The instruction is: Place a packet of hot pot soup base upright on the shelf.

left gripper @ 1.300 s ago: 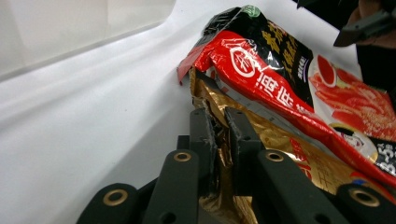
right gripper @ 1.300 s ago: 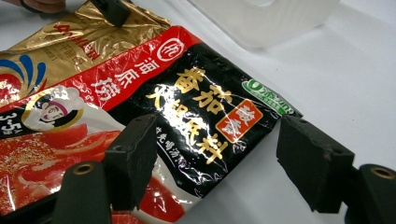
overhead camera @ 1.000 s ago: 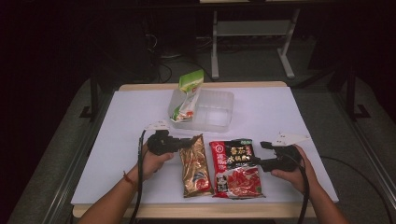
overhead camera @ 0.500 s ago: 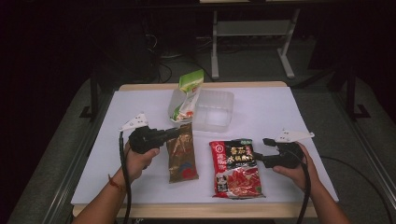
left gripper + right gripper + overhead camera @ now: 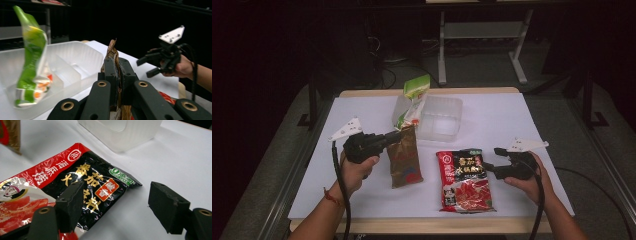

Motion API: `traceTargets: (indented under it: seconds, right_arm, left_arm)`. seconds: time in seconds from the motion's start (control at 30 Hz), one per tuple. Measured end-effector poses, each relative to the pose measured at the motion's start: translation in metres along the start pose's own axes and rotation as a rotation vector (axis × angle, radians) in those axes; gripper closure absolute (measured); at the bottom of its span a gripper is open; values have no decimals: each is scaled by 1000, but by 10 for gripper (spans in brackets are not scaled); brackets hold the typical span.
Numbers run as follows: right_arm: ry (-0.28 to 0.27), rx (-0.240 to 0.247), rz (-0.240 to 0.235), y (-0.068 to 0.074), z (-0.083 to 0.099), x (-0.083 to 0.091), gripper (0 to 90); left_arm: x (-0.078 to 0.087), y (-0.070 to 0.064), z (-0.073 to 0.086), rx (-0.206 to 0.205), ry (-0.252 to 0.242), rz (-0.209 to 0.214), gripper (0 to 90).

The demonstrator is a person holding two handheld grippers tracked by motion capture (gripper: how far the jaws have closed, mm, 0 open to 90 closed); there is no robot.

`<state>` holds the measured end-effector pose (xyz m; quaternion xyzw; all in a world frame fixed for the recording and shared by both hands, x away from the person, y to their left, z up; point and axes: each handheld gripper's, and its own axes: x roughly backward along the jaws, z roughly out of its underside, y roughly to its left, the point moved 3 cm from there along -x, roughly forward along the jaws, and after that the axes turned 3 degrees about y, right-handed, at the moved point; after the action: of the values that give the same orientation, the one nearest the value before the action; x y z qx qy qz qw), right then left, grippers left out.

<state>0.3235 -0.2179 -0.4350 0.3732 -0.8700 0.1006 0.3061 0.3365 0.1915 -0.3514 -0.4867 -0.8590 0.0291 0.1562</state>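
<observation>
Lifted since a second ago, the brown-and-gold foil packet (image 5: 404, 156) is now held tilted just before the clear plastic compartmented tray (image 5: 439, 116), its top edge clamped between the shut jaws of the left gripper (image 5: 396, 136). One green-and-white packet (image 5: 412, 100) is seen standing in that tray. One red-and-black flat sauce packet (image 5: 466, 181) lies on the white table (image 5: 512, 120), right of the brown one. The right gripper (image 5: 493, 161) is held at its edge, jaws apart.
</observation>
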Motion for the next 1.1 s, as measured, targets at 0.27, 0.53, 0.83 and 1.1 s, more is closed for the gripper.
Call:
traceTargets:
  seconds: [0.27, 0.53, 0.83, 1.1]
  right_arm:
    - [-7, -1, 1, 1, 0, 2, 277]
    - [-13, -10, 7, -1, 0, 3, 278]
    - [-12, 2, 9, 1, 2, 5, 277]
    - [-9, -3, 8, 0, 3, 5, 276]
  left_arm:
    - [-1, 8, -16, -6, -45, -55, 872]
    - [-10, 17, -49, -21, -86, -121, 872]
    - [-31, 27, -73, -28, -116, -197, 872]
    - [-53, 44, -83, 3, -123, -262, 872]
